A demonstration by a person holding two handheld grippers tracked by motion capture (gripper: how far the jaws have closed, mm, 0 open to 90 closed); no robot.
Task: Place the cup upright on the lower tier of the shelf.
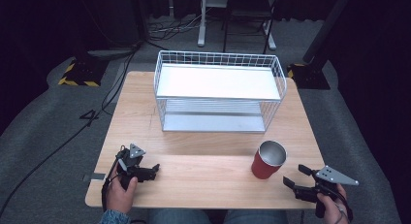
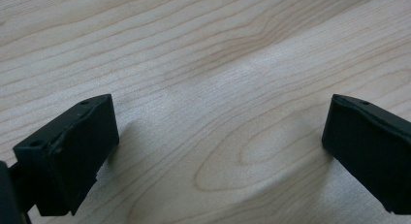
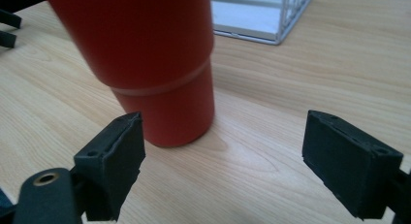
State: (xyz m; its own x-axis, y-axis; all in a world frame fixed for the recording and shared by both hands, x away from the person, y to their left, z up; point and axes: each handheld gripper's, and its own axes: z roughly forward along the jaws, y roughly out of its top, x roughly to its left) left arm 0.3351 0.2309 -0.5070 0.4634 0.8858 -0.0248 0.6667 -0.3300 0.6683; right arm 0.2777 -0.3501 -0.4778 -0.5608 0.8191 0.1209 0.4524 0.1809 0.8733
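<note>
A red tumbler [image 1: 267,160] with a silver inside stands upright on the wooden table [image 1: 203,151], front right. My right gripper [image 1: 295,176] lies just right of it near the front edge, open, nothing between its jaws. In the right gripper view the tumbler [image 3: 155,64] rises close ahead, left of the gap, with my right gripper [image 3: 223,156] apart from it. My left gripper [image 1: 154,169] rests at the front left in a hand, open over bare wood; the left gripper view has the gripper [image 2: 220,136] with jaws spread wide and empty.
A white wire basket shelf [image 1: 219,90] with two tiers stands at the back middle of the table; its corner [image 3: 271,20] appears in the right gripper view. Cables run across the grey floor [image 1: 58,136] at left. Chair and stand legs [image 1: 232,25] lie beyond the table.
</note>
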